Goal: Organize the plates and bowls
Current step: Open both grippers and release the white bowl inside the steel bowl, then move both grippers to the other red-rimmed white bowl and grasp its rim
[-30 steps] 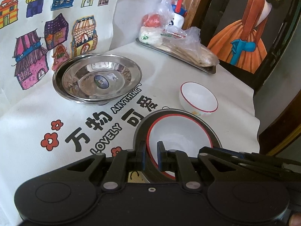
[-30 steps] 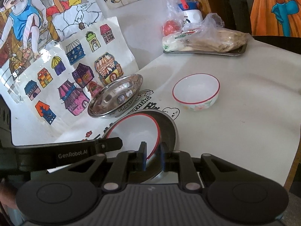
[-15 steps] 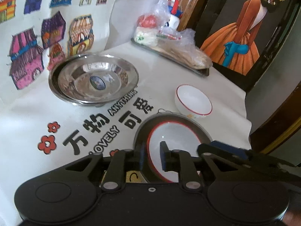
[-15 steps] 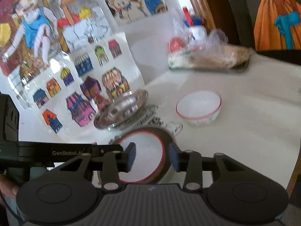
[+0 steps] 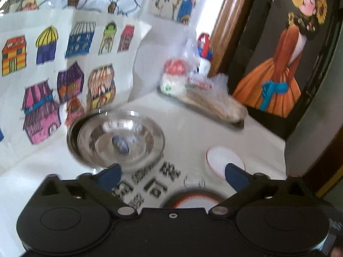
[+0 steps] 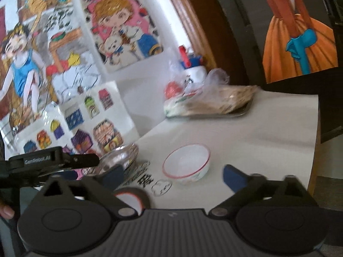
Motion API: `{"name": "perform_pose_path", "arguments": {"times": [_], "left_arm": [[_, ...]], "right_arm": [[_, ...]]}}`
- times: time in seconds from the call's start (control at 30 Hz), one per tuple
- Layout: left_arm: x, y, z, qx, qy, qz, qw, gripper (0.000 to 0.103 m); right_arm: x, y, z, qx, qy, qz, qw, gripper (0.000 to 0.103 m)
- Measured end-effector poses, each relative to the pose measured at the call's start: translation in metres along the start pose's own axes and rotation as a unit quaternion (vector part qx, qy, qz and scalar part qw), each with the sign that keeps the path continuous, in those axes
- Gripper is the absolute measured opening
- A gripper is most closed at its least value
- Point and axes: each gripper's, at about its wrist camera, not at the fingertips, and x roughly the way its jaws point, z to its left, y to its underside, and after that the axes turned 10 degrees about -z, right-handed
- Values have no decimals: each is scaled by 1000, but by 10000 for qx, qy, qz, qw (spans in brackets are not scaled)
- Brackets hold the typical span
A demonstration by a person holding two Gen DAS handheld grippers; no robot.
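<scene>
Left wrist view shows the left gripper [image 5: 172, 172] with jaws just spread wide and nothing between them; below it the red-rimmed bowl [image 5: 194, 200] sits in the dark plate [image 5: 169, 199] on the table [image 5: 193, 132]. The right gripper [image 6: 173, 174] has likewise just opened and is empty. The small bowl [image 6: 186, 163] stands apart, ahead of the right gripper; the steel plates [image 5: 116, 140] are stacked to the left.

Risks, as I judge them: both frames are blurred, so a hasty reach could knock the small bowl toward the table edge, or the two grippers could collide.

Only the right wrist view shows the left gripper's body from the side and a fingertip [image 6: 6, 212]. The left view alone shows the steel stack whole.
</scene>
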Motion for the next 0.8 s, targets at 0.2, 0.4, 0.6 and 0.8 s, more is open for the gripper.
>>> {"name": "perform_pose_path", "arguments": {"times": [0.2,0.4,0.6,0.8], "left_arm": [[41,-15,-18,20,199,201,9996,102],[78,-22,-39,357,243,214,9988,102],[108,-20,-42,492,271,346,9978,102],[131,-15,-37,486,210,577,9969,102]], "right_arm": [[11,-6,-24,40,415,-130,9990,103],[20,-11,-44,-37,786,-364,9962,103],[39,-15,-57,10,975,-302,9948,103],[69,-6,-60,-6,1008,191,9947,103]]}}
